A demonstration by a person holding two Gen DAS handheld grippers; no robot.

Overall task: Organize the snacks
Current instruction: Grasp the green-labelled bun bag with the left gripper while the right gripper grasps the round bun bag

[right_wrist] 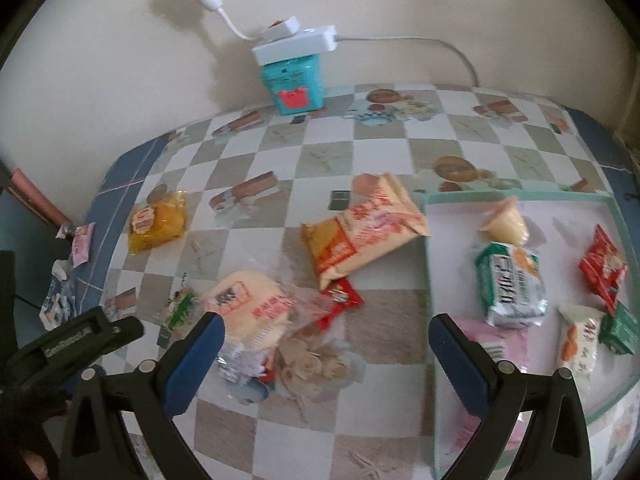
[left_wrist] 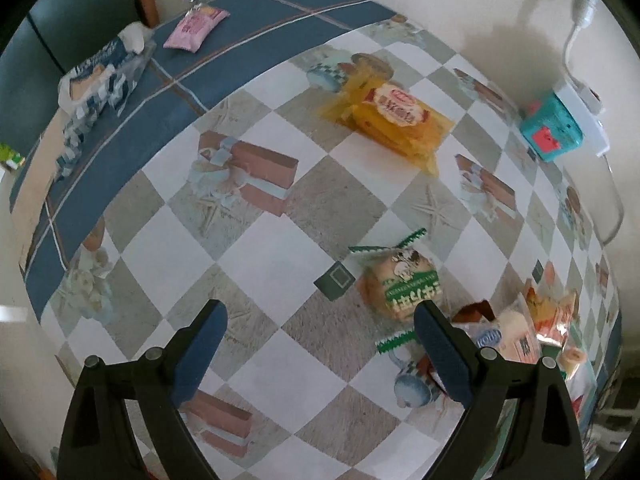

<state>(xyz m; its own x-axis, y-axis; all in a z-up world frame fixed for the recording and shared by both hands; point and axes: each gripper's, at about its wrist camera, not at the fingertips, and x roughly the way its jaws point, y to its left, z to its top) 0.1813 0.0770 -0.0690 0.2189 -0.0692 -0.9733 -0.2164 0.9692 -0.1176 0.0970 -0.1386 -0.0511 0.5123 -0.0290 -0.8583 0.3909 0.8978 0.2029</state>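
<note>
My left gripper (left_wrist: 320, 320) is open above the checked tablecloth, nothing between its blue pads. A green-and-white bun packet (left_wrist: 404, 286) lies just beyond its right finger. A yellow snack bag (left_wrist: 394, 120) rests farther off, and a pink packet (left_wrist: 194, 28) sits on the blue border. My right gripper (right_wrist: 326, 332) is open too, over a clear pack of pale round crackers (right_wrist: 250, 308) and a small red packet (right_wrist: 340, 300). An orange-and-cream bag (right_wrist: 360, 232) lies ahead. The mint-rimmed tray (right_wrist: 430, 272) at the right holds several wrapped snacks, including a green-white one (right_wrist: 510, 284).
A teal box (right_wrist: 294, 86) with a white power strip (right_wrist: 296, 44) on top stands against the back wall, its cord trailing right. A blue-and-white bag (left_wrist: 98, 84) lies at the table's left edge. The other gripper (right_wrist: 68, 344) shows at lower left in the right wrist view.
</note>
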